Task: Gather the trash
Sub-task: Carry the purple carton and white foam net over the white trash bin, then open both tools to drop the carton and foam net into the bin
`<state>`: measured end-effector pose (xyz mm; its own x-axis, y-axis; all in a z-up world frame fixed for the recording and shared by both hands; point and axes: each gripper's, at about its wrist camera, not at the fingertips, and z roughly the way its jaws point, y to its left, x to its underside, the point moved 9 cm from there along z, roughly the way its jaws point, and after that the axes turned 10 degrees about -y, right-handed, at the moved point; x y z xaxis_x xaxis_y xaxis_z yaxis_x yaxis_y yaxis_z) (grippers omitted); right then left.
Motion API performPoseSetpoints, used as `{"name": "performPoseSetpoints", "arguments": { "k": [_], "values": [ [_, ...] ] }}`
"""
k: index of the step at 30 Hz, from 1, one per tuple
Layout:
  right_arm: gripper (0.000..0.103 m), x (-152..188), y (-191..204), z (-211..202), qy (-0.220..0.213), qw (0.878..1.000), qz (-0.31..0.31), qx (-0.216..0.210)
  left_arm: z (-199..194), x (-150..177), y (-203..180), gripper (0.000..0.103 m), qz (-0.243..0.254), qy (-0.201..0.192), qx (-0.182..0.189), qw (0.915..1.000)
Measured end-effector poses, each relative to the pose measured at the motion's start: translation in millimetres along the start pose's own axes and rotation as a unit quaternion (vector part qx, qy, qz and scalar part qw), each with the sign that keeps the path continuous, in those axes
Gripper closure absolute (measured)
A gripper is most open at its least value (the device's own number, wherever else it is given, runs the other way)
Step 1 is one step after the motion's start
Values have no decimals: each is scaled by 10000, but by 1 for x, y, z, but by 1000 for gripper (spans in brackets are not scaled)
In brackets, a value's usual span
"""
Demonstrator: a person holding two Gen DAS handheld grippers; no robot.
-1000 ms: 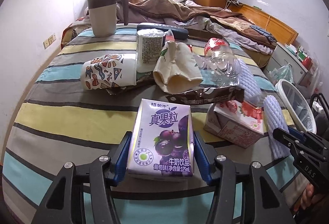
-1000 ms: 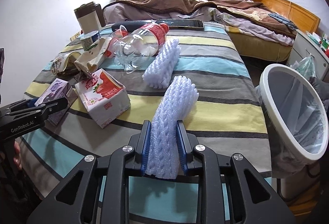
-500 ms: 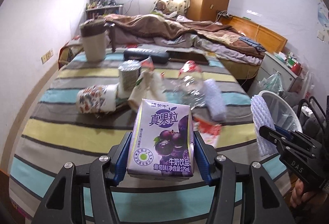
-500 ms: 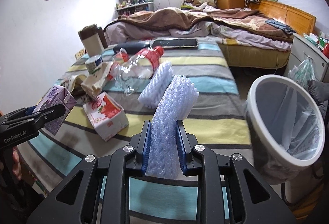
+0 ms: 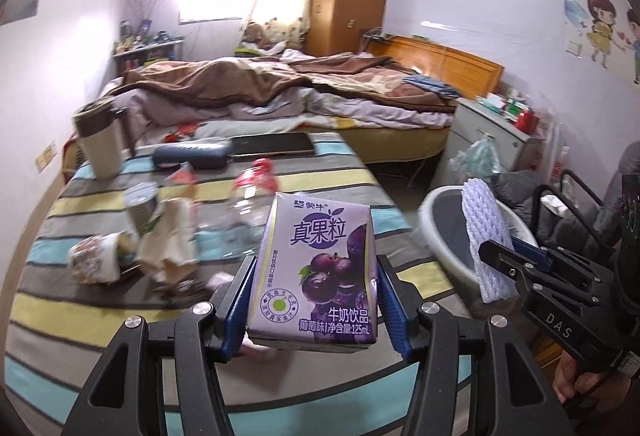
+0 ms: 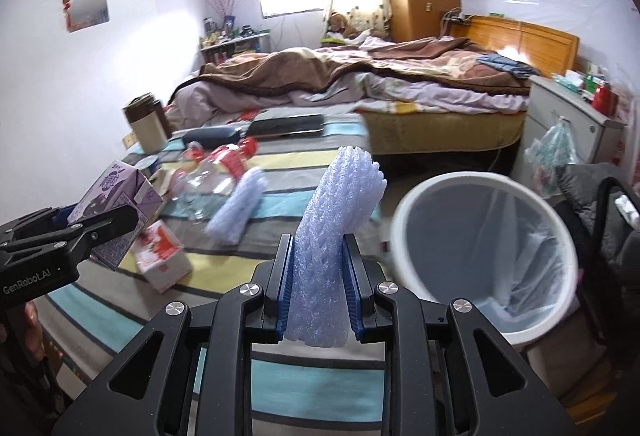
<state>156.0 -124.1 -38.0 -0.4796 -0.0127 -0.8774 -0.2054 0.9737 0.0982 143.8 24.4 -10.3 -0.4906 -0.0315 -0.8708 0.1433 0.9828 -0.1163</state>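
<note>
Left wrist view: the left gripper (image 5: 314, 310) clamps a purple drink carton (image 5: 316, 272) upright between its blue pads, the printed grape side facing the camera, held in the air above the striped bedspread (image 5: 52, 320). Behind it the spread is littered with a patterned paper cup (image 5: 94, 260) lying on its side, a crumpled beige bag (image 5: 168, 240), a small lidded cup (image 5: 140, 202), a clear plastic bottle (image 5: 250, 204) with a red label, a dark case (image 5: 192, 156) and a tall beige mug (image 5: 100, 140) standing near the far corner; much of this is blurred. To the right, the right gripper (image 5: 500, 258) is seen from the side, pinching a white foam net sleeve (image 5: 484, 232) that stands in front of the white trash bin (image 5: 436, 232). In the right wrist view the right gripper (image 6: 318, 286) is closed narrowly on the lower part of that foam sleeve (image 6: 334, 236), which rises and leans to the right. The trash bin (image 6: 404, 220), lined with a clear bag, sits on the floor just beside the bed's edge, to the right of the sleeve and below it. A second foam sleeve (image 6: 238, 208) lies on the bedspread (image 6: 280, 160) near the bottle (image 6: 218, 168), and a red and white carton (image 6: 162, 254) lies close to the left gripper (image 6: 100, 220), which holds the purple carton (image 6: 120, 196) tilted at the left. A hand (image 5: 570, 380) grips the right tool's handle.
</note>
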Motion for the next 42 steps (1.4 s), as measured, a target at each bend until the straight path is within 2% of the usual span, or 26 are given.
{"name": "performPoseSetpoints", "arguments": {
  "k": [4, 7, 15, 23, 27, 33, 39, 42],
  "values": [
    [77, -5, -21, -3, -77, 9997, 63, 208, 12, -7, -34, 46, 180, -12, 254, 9995],
    [77, -8, -39, -5, -129, 9991, 151, 378, 21, -12, -56, 46, 389, -76, 248, 9989],
    [77, -9, -78, -10, -153, 9970, 152, 746, 46, -17, -109, 46, 496, -8, 665, 9966],
    [77, -5, -122, -13, -26, 9937, 244, 1095, 77, -13, -163, 46, 542, 210, 1123, 9920],
    [77, 3, -139, -6, 166, 9931, 303, 1123, 94, -7, -184, 46, 555, 307, 1336, 9890],
    [77, 18, -150, 6, 425, 9928, 337, 1072, 112, 4, -199, 46, 558, 469, 1364, 9880],
    [77, 27, -156, 16, 640, 9911, 320, 1119, 134, 14, -197, 46, 535, 713, 1278, 9878],
    [77, 29, -163, 18, 705, 9901, 317, 1175, 137, 17, -196, 46, 570, 691, 1179, 9890]
  ]
}}
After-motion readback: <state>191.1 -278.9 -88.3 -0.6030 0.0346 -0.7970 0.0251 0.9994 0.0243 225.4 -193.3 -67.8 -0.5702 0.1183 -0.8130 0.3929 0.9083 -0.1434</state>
